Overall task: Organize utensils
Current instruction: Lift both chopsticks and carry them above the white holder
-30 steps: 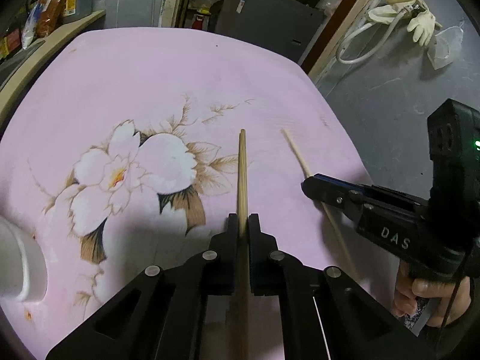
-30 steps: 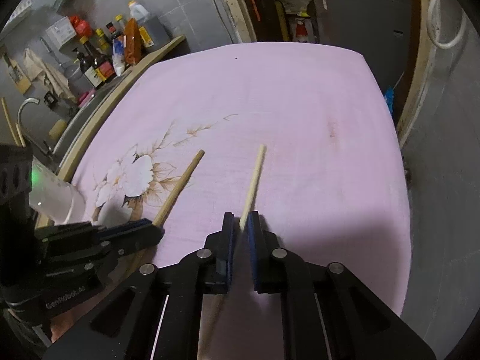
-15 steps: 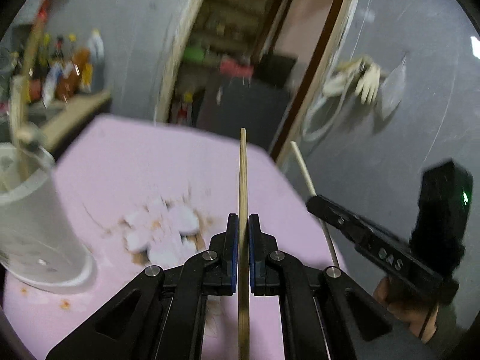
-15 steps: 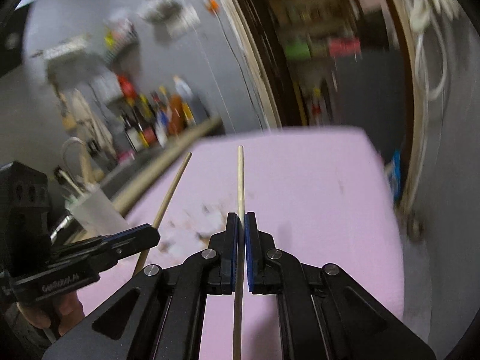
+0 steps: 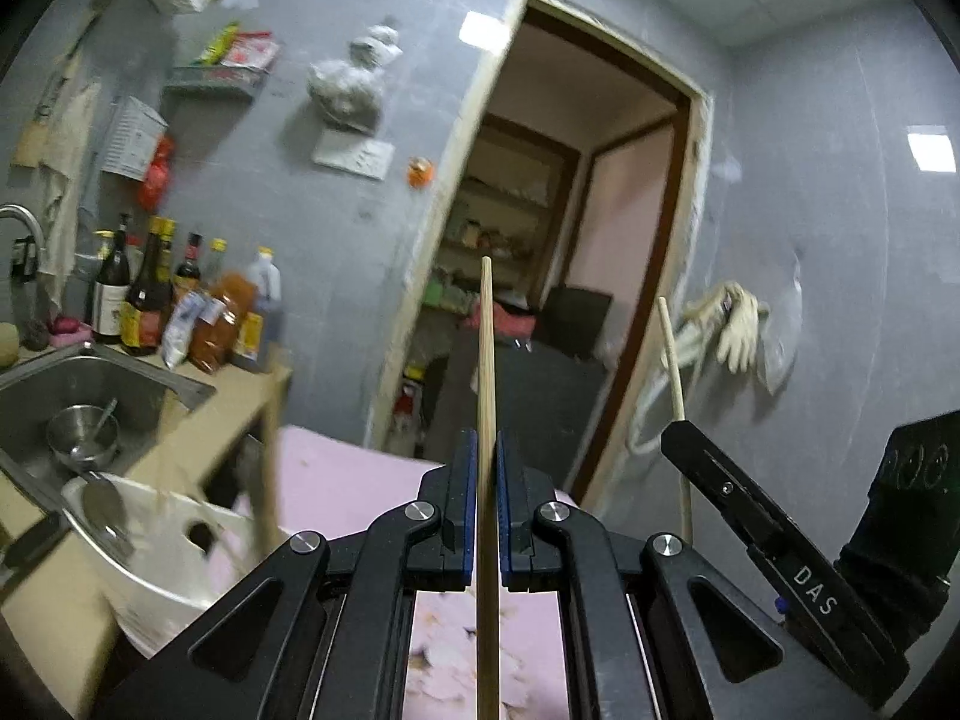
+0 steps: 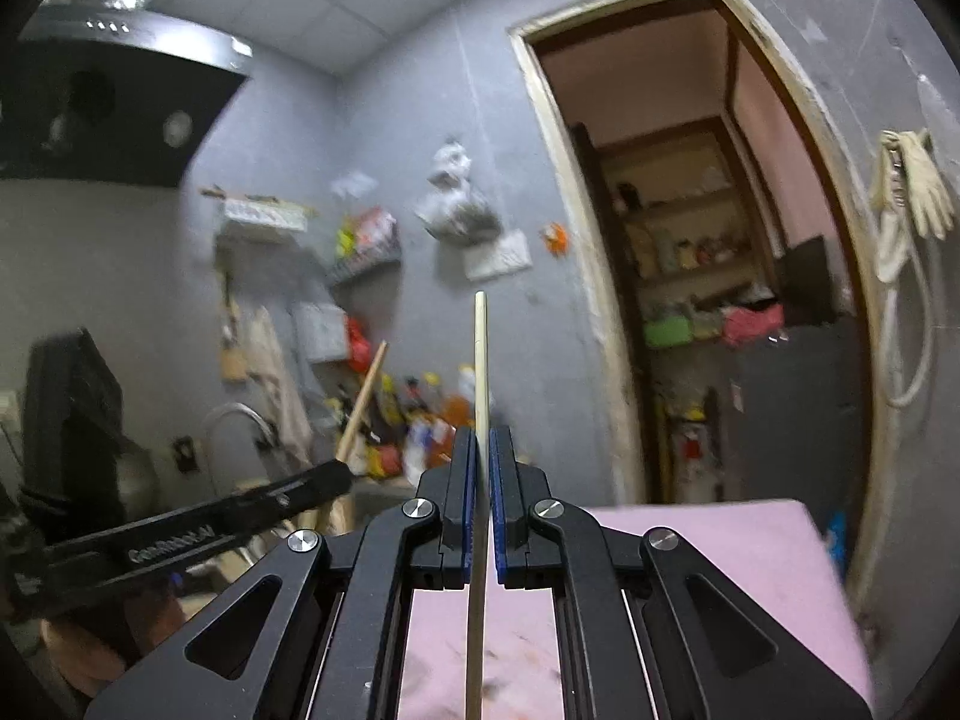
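My left gripper [image 5: 486,441] is shut on a wooden chopstick [image 5: 486,348] that sticks straight out ahead, well above the pink floral tablecloth [image 5: 336,480]. My right gripper [image 6: 483,438] is shut on a paler chopstick [image 6: 480,360], also lifted and pointing level. In the left wrist view the right gripper [image 5: 678,429] shows at the right with its chopstick [image 5: 671,354]. In the right wrist view the left gripper [image 6: 342,474] shows at the left with its chopstick [image 6: 363,402]. A white utensil holder [image 5: 156,552] with holes stands at the lower left, a spoon [image 5: 105,510] and a chopstick in it.
A counter at the left holds a steel sink [image 5: 138,384] with a metal bowl [image 5: 81,435], and several sauce bottles [image 5: 150,294]. Behind the table lies an open doorway [image 5: 570,276] to a storeroom. Gloves [image 5: 735,324] hang on the grey wall at the right.
Both grippers rose off the table with their chopsticks and tilted up from looking down at the cloth to pointing level at the wall and doorway. The white holder came into view at lower left.
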Motion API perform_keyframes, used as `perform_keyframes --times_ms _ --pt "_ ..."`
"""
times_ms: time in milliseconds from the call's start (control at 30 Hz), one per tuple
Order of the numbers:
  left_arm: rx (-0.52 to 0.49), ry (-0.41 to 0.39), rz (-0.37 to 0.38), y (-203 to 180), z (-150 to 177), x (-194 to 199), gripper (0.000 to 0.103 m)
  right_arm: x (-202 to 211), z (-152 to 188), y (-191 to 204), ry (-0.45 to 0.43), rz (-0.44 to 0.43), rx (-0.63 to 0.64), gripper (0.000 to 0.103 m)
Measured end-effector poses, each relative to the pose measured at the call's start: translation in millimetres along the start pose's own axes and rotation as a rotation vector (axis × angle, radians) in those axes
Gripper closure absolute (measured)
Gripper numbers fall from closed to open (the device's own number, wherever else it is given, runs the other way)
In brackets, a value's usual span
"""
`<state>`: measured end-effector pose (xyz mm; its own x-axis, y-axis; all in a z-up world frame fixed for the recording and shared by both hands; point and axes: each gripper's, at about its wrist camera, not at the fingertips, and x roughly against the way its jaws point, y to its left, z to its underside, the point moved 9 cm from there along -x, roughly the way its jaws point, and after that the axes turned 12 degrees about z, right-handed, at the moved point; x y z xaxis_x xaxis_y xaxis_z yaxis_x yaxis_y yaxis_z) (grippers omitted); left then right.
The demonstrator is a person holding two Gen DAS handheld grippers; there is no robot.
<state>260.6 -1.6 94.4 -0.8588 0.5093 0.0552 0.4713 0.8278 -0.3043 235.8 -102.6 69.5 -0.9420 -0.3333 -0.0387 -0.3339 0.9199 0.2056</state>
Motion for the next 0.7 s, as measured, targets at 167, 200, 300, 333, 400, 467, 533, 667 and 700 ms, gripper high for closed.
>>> perform_keyframes --times_ms 167,200,300,333,400,467,533,667,700 --pt "0.015 -0.089 -0.061 47 -38 31 0.099 -24 -12 46 -0.044 -0.085 -0.040 0.100" --pt "0.019 -0.102 -0.073 56 -44 35 0.099 -30 -14 56 -0.053 -0.101 -0.051 0.100" --pt "0.027 -0.154 -0.123 88 -62 53 0.099 -43 -16 77 -0.065 -0.148 -0.082 0.100" --pt "0.028 -0.170 -0.144 100 -66 57 0.099 -49 -15 84 -0.068 -0.160 -0.093 0.100" --pt "0.033 -0.198 -0.178 122 -74 65 0.099 -58 -13 94 -0.070 -0.174 -0.105 0.100" --pt "0.051 -0.230 -0.210 143 -79 73 0.099 -66 -9 101 -0.071 -0.182 -0.116 0.100" --pt "0.061 -0.258 -0.239 161 -82 80 0.099 -72 -6 106 -0.079 -0.174 -0.107 0.100" --pt "0.065 -0.316 -0.280 185 -87 92 0.099 -83 6 112 -0.101 -0.134 -0.068 0.100" --pt "0.064 -0.324 -0.285 189 -87 93 0.099 -86 9 114 -0.105 -0.127 -0.057 0.100"
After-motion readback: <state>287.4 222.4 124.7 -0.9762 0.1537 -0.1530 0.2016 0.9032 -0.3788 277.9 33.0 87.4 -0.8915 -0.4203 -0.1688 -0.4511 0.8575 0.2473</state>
